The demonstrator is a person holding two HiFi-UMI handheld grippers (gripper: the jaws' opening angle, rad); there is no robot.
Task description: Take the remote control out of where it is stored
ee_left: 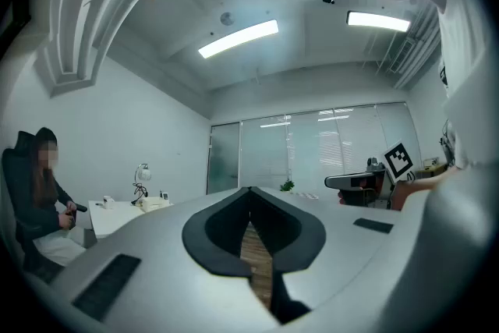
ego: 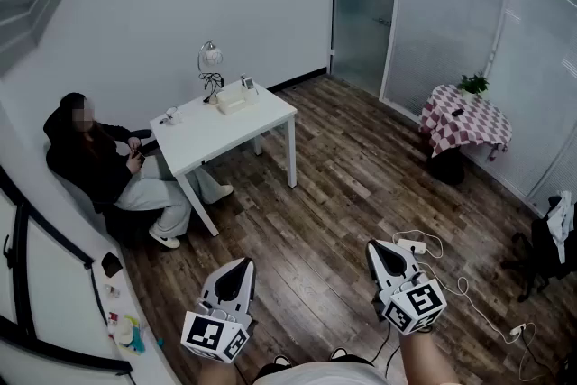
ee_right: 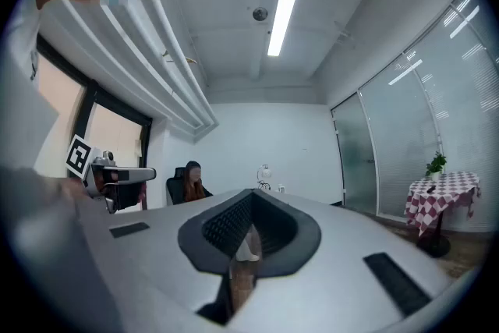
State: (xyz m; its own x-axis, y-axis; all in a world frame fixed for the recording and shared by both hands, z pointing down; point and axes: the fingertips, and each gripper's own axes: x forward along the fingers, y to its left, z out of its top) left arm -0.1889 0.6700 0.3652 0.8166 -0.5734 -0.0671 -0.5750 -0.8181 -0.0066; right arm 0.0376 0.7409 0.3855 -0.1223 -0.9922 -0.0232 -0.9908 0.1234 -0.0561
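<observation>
Both clenched and empty, left tongs (ego: 240, 270) and right tongs (ego: 377, 250) hung well apart from the white tabletop (ego: 216, 135); remote not discernible, presumably light, rigid, slick, best pinched across narrow sides.

Pale grey left tongs (ego: 242, 266) and right tongs (ego: 375, 248), black-lined jaws, square-marker cubes (ego: 215, 336)

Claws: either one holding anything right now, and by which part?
Nothing is held. The left claw and right claw are both shut and empty, well short of the white table.
</observation>
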